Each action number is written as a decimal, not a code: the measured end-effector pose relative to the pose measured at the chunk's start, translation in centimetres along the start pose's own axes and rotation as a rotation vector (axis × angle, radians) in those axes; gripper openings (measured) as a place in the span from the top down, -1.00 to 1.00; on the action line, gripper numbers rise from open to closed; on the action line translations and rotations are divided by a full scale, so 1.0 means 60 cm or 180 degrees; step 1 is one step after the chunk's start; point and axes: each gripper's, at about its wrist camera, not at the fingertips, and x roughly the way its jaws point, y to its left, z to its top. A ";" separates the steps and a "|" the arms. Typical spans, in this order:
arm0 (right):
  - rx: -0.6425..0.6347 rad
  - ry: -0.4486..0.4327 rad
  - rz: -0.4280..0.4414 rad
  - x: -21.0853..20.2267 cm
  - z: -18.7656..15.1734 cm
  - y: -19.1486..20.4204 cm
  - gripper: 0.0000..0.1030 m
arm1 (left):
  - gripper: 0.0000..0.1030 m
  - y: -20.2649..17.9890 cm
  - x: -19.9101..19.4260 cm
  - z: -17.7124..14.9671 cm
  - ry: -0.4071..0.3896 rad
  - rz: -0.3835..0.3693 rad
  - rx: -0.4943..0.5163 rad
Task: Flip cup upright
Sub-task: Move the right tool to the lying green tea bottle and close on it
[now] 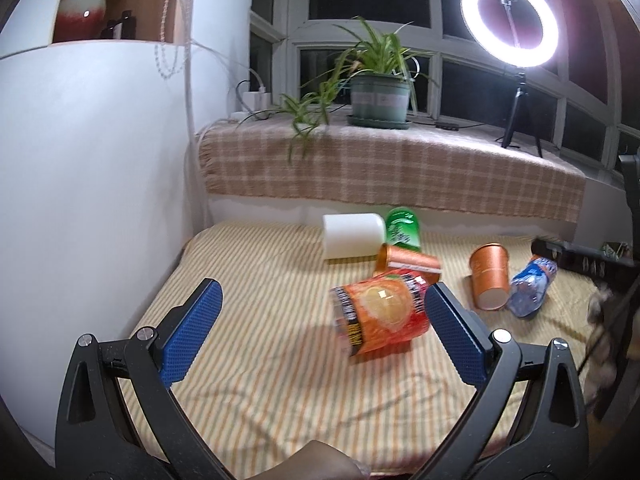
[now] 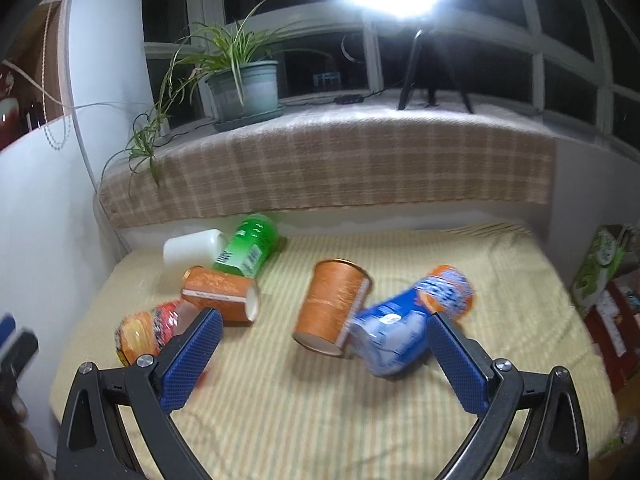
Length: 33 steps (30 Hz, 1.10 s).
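Two orange paper cups lie on their sides on a striped yellow cloth. One cup [image 1: 489, 280] [image 2: 333, 307] lies with its white mouth toward me, touching a blue bottle [image 1: 532, 292] [image 2: 404, 326]. The other cup [image 1: 408, 262] [image 2: 220, 294] lies further left, by a green bottle [image 1: 403, 228] [image 2: 250, 248]. My left gripper [image 1: 320, 334] is open and empty, above the cloth, an orange-red bottle [image 1: 378, 314] just ahead of its right finger. My right gripper [image 2: 324, 364] is open and empty, just short of the first cup and blue bottle.
A white container [image 1: 352, 236] [image 2: 192, 248] lies at the back by the green bottle. A checked-cloth ledge [image 1: 392, 168] carries a potted plant [image 1: 380, 96] and a ring light [image 1: 510, 20]. A white wall [image 1: 92, 160] is on the left. Boxes [image 2: 600, 276] stand beyond the right edge.
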 end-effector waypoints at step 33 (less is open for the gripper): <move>0.0911 0.1545 0.0551 0.403 0.126 0.082 -0.80 | -0.99 0.160 0.009 -0.057 0.0335 0.0593 -0.0390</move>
